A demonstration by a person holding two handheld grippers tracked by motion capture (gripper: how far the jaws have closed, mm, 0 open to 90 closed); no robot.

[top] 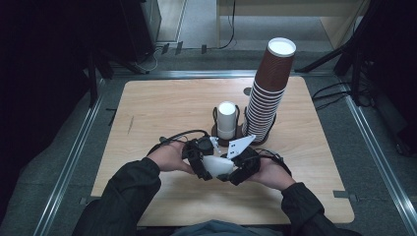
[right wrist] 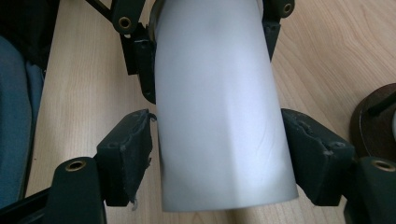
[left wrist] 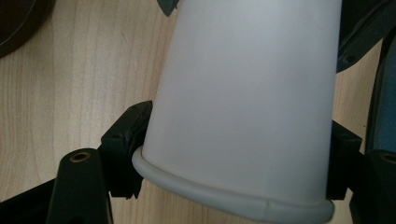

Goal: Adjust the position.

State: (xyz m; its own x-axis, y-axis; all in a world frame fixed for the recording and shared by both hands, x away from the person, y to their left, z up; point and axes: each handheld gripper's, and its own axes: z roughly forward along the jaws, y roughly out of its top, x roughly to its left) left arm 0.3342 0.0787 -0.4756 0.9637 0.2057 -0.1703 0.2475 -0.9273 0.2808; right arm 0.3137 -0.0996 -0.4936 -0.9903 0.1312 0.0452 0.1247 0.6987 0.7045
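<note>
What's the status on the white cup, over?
Left tool clamped at rim of white paper cup. Right tool straddles its base end, grip unclear. Cup lying sideways above wooden table. Nothing in the way.

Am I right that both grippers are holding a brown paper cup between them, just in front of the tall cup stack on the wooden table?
Not quite: the cup held between the left gripper and right gripper is white, as the high view shows. The brown cups are those in the tall stack on the table behind.

White paper cup lying sideways over the wooden surface – right gripper pads hugging its closed end, the left gripper clamped farther up near the rim.
</note>
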